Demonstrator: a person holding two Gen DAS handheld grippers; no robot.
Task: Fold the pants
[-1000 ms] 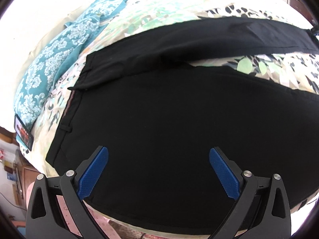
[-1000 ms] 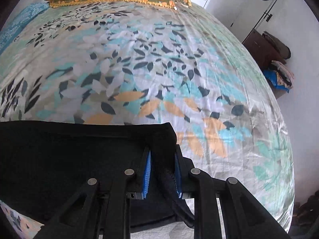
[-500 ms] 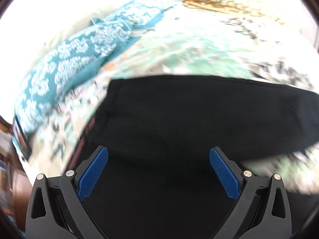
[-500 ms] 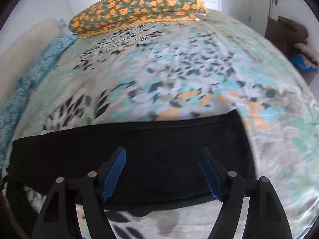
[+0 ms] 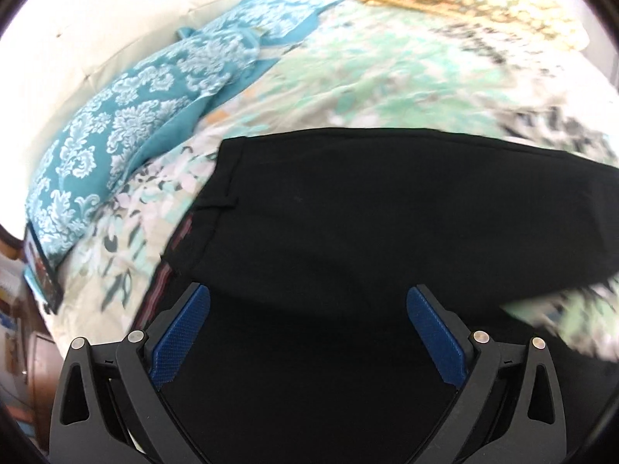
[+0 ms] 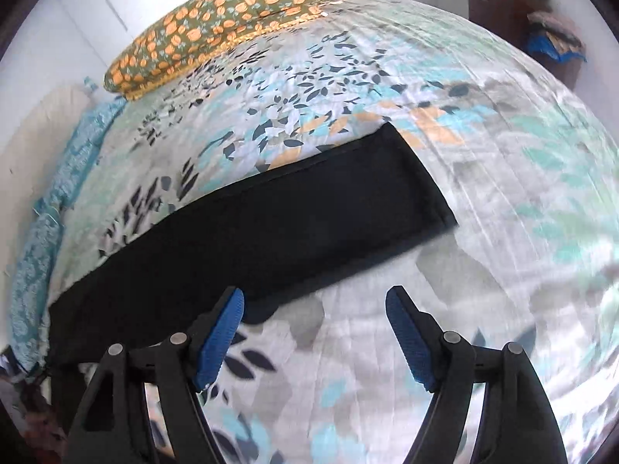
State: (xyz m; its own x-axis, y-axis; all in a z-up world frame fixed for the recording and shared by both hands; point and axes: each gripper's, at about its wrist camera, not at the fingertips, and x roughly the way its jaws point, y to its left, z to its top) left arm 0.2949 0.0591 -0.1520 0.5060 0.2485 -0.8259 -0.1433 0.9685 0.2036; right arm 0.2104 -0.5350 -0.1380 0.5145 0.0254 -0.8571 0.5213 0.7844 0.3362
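**Both claws spread above the black pants on the bed**

Spread wide, my right gripper (image 6: 313,332) hangs over the bedsheet (image 6: 503,178) with nothing between its blue pads; its jaws have just been opening, and the pant leg they let go of lies apart from them now. My left gripper (image 5: 307,332) is likewise released, its jaws far apart and empty, with only dark cloth showing past them.

In the right wrist view the black pants (image 6: 271,224) run as a long band from the lower left of the frame up to a squared hem just right of centre, flat on the sheet. In the left wrist view they fill the middle and bottom; the waistband, with a belt loop and a reddish striped lining, sits at centre left.

I see a bed spread with a pale sheet printed in teal, dark and orange leaves. An olive pillow (image 6: 216,27) with orange flowers lies at the top of the right view. A teal pillow (image 5: 127,131) with white damask sits at the upper left of the left view, beside a bright white wall. At the upper right of the right view stands a dark wooden cabinet (image 6: 499,11) with folded cloth piled on it.

No brand, label or writing is readable anywhere.
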